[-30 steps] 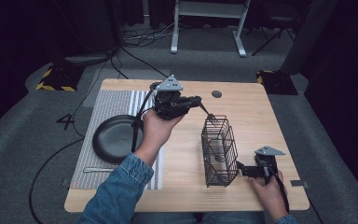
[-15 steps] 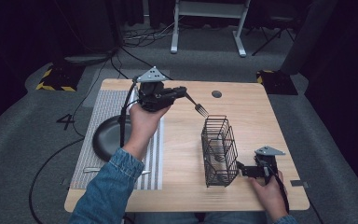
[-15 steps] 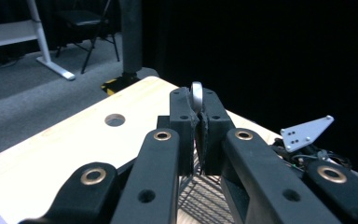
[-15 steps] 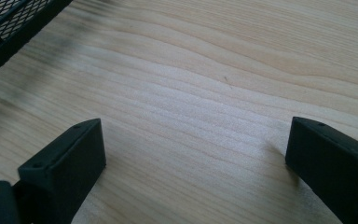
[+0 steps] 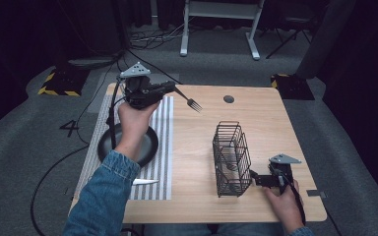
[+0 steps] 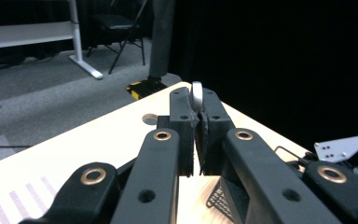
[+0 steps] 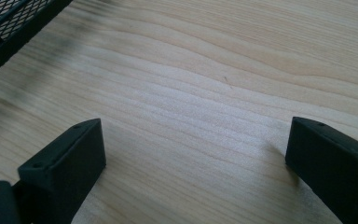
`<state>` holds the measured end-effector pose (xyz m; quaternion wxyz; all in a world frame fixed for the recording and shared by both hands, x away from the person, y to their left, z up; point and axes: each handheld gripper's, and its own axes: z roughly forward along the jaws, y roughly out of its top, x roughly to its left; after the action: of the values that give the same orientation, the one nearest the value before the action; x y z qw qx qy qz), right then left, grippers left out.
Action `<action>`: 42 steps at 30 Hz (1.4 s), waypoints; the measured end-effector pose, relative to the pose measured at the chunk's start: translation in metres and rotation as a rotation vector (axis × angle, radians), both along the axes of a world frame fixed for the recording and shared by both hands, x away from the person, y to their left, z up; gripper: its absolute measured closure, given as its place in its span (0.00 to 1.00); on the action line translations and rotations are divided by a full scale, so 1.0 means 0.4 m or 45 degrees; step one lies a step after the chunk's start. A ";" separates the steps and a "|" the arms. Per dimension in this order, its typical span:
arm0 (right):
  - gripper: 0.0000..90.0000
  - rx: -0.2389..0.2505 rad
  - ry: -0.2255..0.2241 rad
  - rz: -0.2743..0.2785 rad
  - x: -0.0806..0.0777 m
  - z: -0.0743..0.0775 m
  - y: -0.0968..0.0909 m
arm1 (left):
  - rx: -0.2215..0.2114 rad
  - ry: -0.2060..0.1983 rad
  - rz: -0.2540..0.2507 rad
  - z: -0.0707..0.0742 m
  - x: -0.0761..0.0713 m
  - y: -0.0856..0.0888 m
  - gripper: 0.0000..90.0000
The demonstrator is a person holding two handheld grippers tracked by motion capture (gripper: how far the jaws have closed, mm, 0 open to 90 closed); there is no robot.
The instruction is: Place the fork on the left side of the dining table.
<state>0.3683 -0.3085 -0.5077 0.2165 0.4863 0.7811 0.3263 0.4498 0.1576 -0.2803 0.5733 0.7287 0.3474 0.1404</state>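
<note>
Silvery fork (image 5: 193, 103), black wire basket (image 5: 232, 158), grey-and-white striped mat (image 5: 163, 147), seemingly black pan (image 5: 150, 147), pale wood table (image 5: 256, 118).

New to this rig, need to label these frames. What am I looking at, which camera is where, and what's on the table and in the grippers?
There is no robot arm here: a person holds a hand-held two-jaw gripper in each hand at a wooden table.

The high view looks down from above the person's side. The other two pictures come from cameras riding on the grippers, looking along their own black jaws.

The left gripper is raised over the table's far left, shut on a fork whose tines point toward the middle. In the left gripper view the handle end shows pinched between the pads.

The right gripper rests near the front right, jaws open with nothing between them, just bare wood in its own view.

On the table: a black wire basket, a striped placemat with a dark plate, and a knife.
</note>
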 end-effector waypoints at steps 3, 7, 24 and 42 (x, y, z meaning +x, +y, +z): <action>0.05 0.001 0.000 0.000 0.000 0.000 0.000 | -0.012 0.015 0.029 -0.005 0.009 0.021 0.96; 0.05 0.000 0.000 0.000 0.000 0.000 0.000 | -0.026 0.031 0.063 -0.009 0.020 0.044 0.96; 0.05 0.000 0.000 0.000 0.000 0.000 0.000 | -0.007 0.082 0.220 -0.034 0.066 0.132 0.96; 0.05 0.000 0.000 0.000 0.000 0.000 0.000 | 0.001 0.236 0.377 -0.111 0.134 0.204 0.96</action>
<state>0.3683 -0.3085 -0.5077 0.2166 0.4862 0.7811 0.3265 0.5033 0.2393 -0.3245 0.5116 0.6796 0.5023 0.1555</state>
